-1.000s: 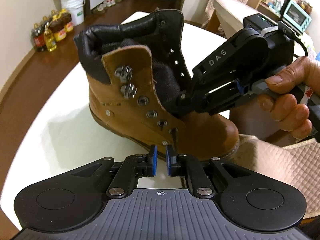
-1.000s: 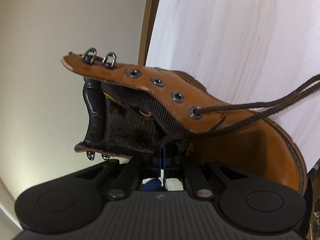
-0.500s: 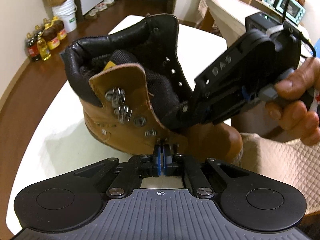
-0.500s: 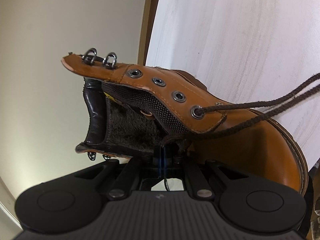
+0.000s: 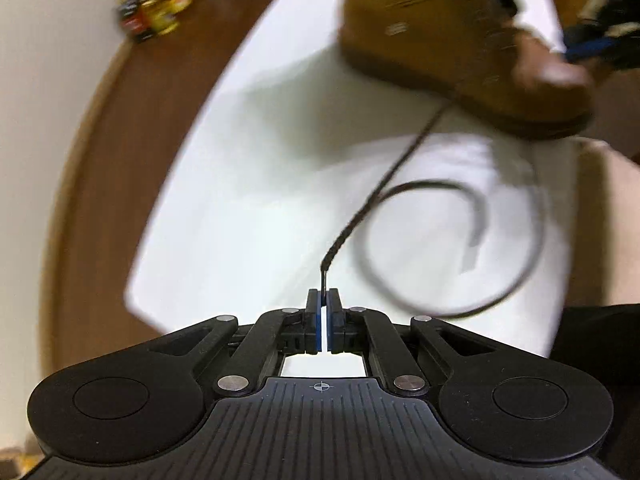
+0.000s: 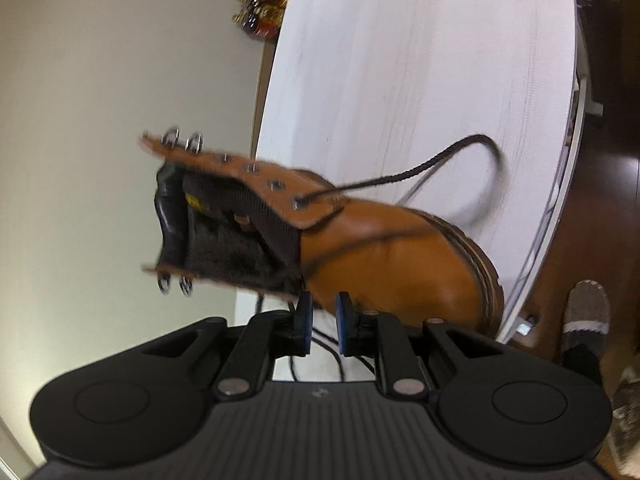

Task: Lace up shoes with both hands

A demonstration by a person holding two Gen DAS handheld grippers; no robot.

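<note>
A tan leather boot (image 5: 452, 36) lies on the white table (image 5: 248, 184), blurred, at the top right of the left wrist view. My left gripper (image 5: 323, 294) is shut on the tip of the dark brown lace (image 5: 384, 184), which runs taut up to the boot. A second length of lace (image 5: 480, 216) curls loosely on the table. In the right wrist view the boot (image 6: 392, 264) is close ahead, and the lace (image 6: 420, 168) leaves its lowest eyelet. My right gripper (image 6: 322, 320) is by the tongue with its jaws opening. Nothing is pinched between them, and lace strands trail below.
Oil bottles (image 5: 156, 12) stand on the brown floor by the wall. The table's rounded edge (image 6: 552, 216) is near the boot's toe, with a slippered foot (image 6: 586, 312) beyond it. A quilted beige cushion (image 5: 612, 220) borders the table on the right.
My left gripper shut on the lace tip by the boot's eyelets and pulled away, drawing the lace out. My right gripper opened and backed off from the boot's tongue.
</note>
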